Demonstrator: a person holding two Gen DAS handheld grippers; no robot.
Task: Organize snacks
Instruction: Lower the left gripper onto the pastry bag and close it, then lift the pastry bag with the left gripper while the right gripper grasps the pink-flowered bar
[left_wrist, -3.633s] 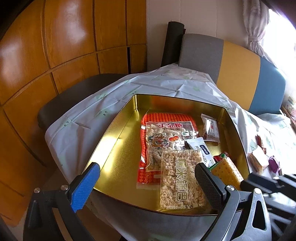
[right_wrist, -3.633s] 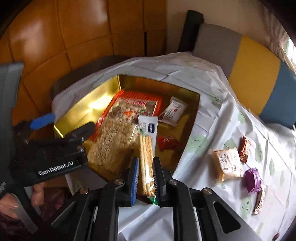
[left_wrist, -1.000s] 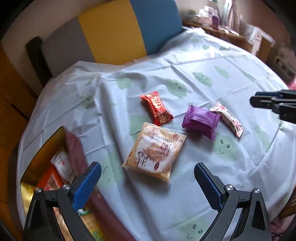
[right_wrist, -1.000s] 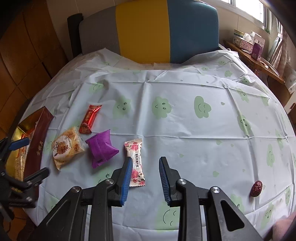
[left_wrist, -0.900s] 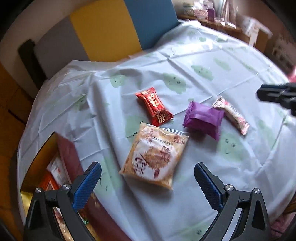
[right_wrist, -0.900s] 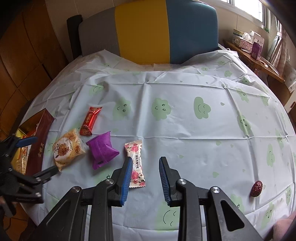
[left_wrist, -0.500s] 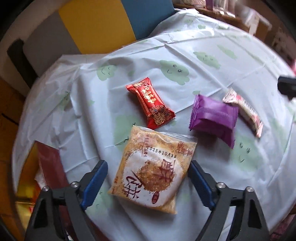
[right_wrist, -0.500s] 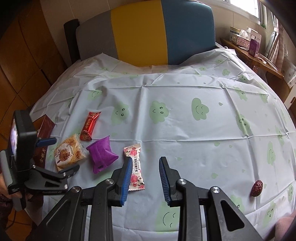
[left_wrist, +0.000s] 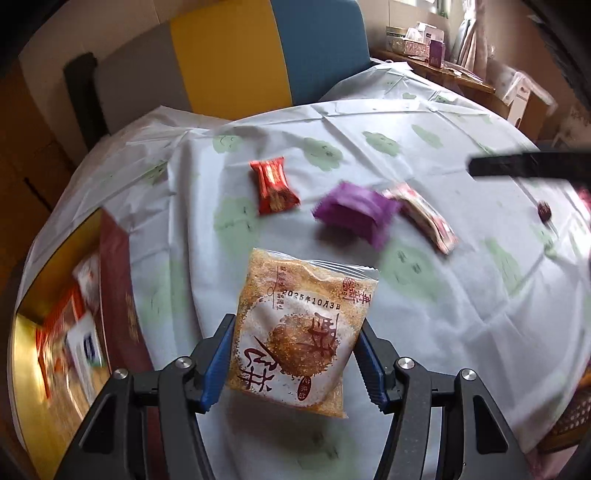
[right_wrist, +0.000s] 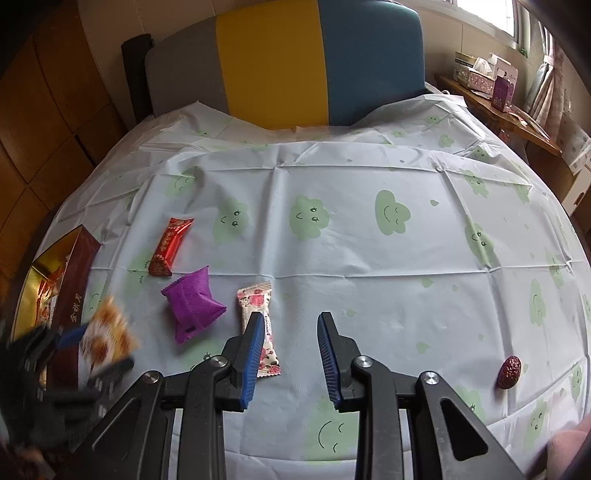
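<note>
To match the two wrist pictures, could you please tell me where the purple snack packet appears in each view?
Left wrist view: the purple snack packet lies upper centre-right, between the red candy wrapper and a pink floral wrapper.
Right wrist view: it lies lower left, just below the red candy wrapper.
Shared landmark: the red candy wrapper.

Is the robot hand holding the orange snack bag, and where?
Yes. The left gripper pinches the orange snack bag by its two side edges. The right gripper holds nothing.

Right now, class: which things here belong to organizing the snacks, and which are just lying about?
Job: orange cake packet in left gripper; red candy; purple packet; pink bar; date; gold box.
Lying about: sofa; tissue boxes.
</note>
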